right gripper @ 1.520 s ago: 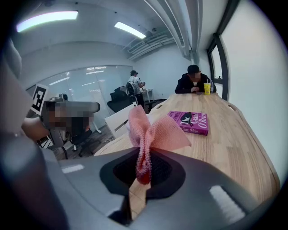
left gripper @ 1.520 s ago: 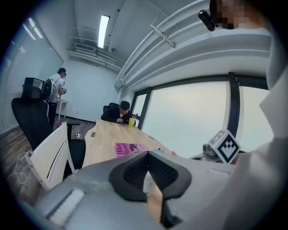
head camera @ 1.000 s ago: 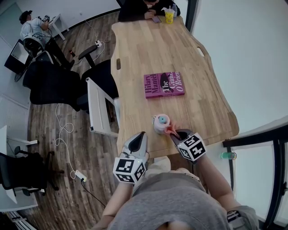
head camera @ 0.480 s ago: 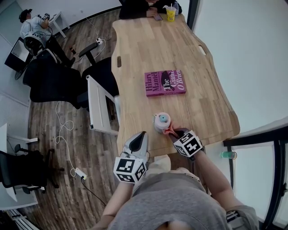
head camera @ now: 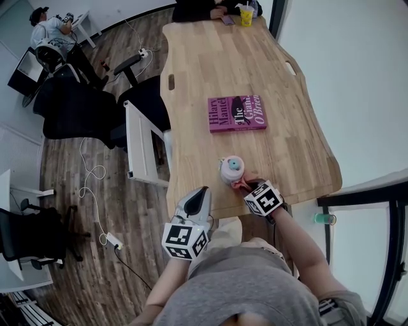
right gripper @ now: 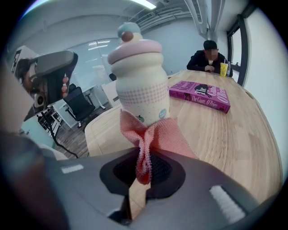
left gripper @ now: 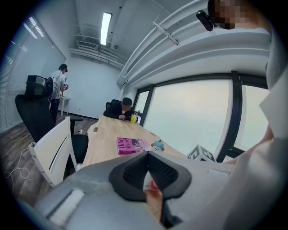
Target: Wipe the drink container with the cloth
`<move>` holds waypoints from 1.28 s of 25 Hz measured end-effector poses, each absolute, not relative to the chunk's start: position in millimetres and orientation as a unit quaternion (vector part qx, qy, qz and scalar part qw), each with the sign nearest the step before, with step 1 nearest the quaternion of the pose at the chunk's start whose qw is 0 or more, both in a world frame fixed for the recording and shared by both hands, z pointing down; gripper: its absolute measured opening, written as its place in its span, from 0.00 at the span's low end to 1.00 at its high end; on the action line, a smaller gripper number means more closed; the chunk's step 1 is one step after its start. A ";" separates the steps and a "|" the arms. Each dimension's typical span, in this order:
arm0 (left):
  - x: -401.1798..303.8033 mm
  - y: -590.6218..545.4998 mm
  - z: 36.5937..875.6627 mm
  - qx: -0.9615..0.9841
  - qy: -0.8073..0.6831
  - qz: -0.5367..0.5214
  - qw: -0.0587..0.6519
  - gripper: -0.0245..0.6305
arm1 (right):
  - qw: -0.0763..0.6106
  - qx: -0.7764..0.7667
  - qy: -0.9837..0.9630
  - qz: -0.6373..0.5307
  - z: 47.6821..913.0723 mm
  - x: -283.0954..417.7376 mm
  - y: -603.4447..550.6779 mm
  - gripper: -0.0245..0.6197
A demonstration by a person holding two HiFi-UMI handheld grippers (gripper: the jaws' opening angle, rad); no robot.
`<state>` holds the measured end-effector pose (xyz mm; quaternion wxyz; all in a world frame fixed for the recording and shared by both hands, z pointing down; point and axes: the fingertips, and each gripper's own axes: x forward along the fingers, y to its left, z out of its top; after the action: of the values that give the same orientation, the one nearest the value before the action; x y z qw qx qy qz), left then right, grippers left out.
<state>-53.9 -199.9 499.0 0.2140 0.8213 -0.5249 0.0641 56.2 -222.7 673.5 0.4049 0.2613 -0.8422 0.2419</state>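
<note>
The drink container (head camera: pixel 230 170) is a small cream bottle with a pink swirled lid and a blue knob, standing upright near the table's near edge; it also fills the right gripper view (right gripper: pixel 139 81). My right gripper (right gripper: pixel 143 173) is shut on a pink cloth (right gripper: pixel 153 137) and holds it against the container's lower side. In the head view the cloth (head camera: pixel 243 184) shows between the container and the right gripper (head camera: pixel 252 189). My left gripper (head camera: pixel 199 195) hangs just off the table's near edge, left of the container, shut with nothing in it (left gripper: pixel 148 179).
A magenta book (head camera: pixel 236 114) lies mid-table beyond the container. A wooden table (head camera: pixel 210 76) stretches away; a person sits at its far end with a yellow cup (head camera: pixel 245 16). A white chair (head camera: pixel 141 149) and black office chairs stand left. Windows run along the right.
My right gripper with the cloth has shifted slightly around the container's near right side. The left gripper has stayed put.
</note>
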 end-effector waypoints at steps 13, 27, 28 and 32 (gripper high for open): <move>-59.1 -181.4 503.6 0.818 -0.529 0.067 0.215 0.04 | 0.414 0.278 -0.827 0.260 697.1 52.9 -222.9 0.08; -52.3 -128.3 495.8 0.822 -0.532 0.054 0.199 0.04 | 0.384 0.330 -0.829 0.238 678.4 65.6 -190.0 0.08; -52.1 -122.4 495.6 0.821 -0.532 0.053 0.199 0.04 | 0.379 0.335 -0.829 0.237 674.7 66.9 -185.0 0.08; -49.1 -99.8 494.7 0.823 -0.530 0.054 0.198 0.04 | 0.355 0.355 -0.835 0.226 655.1 69.6 -166.6 0.08</move>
<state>-49.1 -99.8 494.7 0.1977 0.8230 -0.5298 0.0539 69.6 -166.6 655.1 0.3553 0.3550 -0.8347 0.2259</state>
